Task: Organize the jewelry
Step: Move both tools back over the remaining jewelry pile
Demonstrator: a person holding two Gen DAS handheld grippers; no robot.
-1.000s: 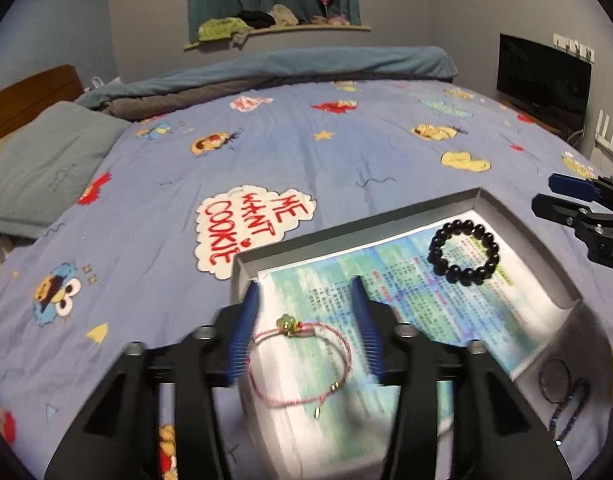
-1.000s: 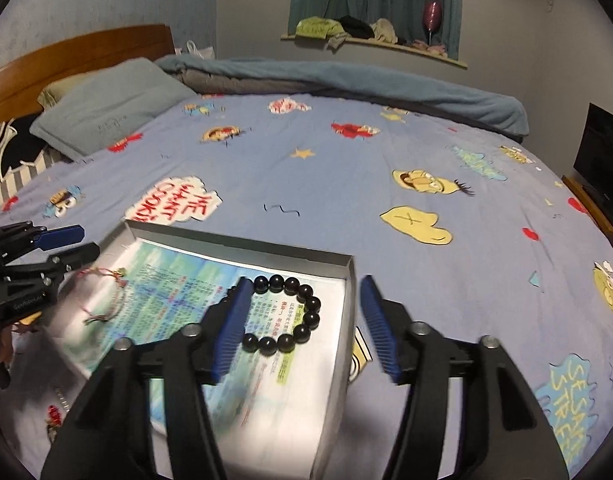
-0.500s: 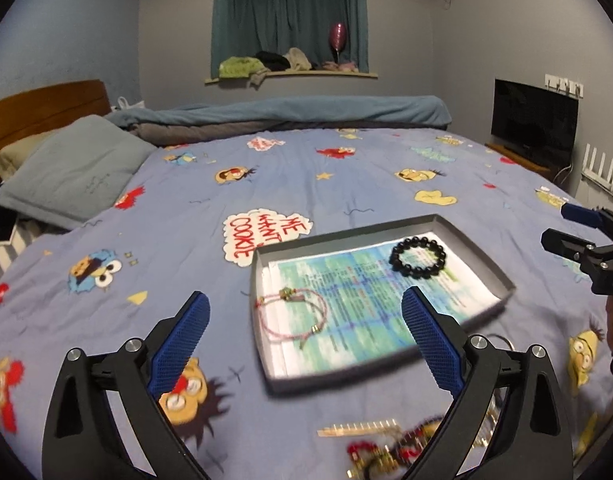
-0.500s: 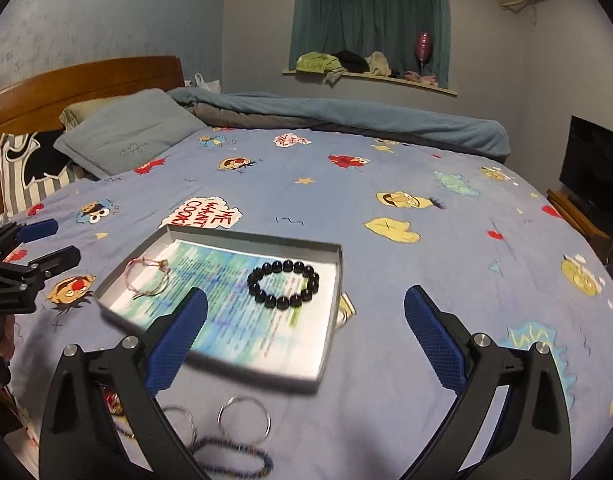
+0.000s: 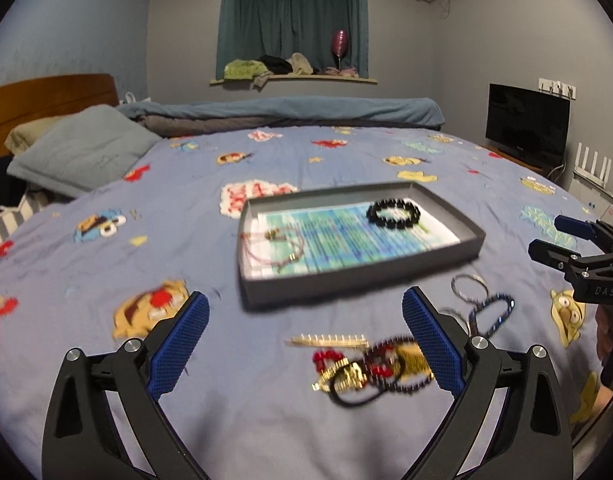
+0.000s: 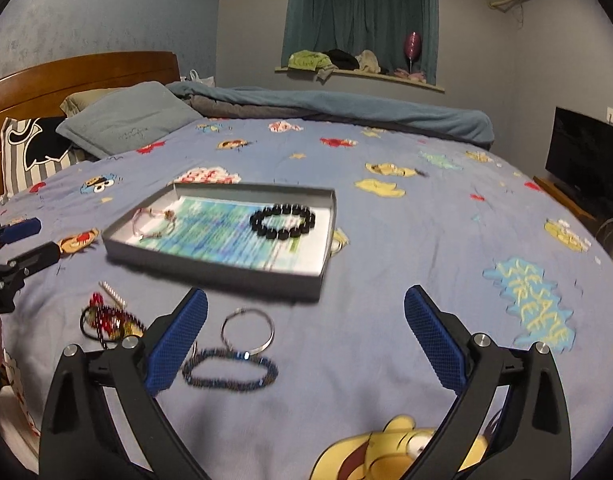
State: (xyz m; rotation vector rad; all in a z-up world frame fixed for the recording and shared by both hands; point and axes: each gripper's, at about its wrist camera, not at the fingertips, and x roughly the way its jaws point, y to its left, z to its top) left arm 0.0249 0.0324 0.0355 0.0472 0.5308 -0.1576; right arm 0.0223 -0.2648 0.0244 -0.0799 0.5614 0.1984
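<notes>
Hovering wide open and empty, the left gripper (image 5: 304, 344) and right gripper (image 6: 306, 336) flank loose bracelets (image 6: 230, 368) near the shallow grey cardboard tray's (image 5: 358, 280) front edge.

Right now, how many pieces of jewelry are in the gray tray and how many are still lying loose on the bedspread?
In the gray tray: 2 (black bead bracelet, pink cord bracelet)
Loose, clearly separate: 3 (silver bangle, dark blue beaded bracelet, gold comb-like piece)
Tangled red, gold and black pile: count unclear
Total: 5, plus the pile
</notes>
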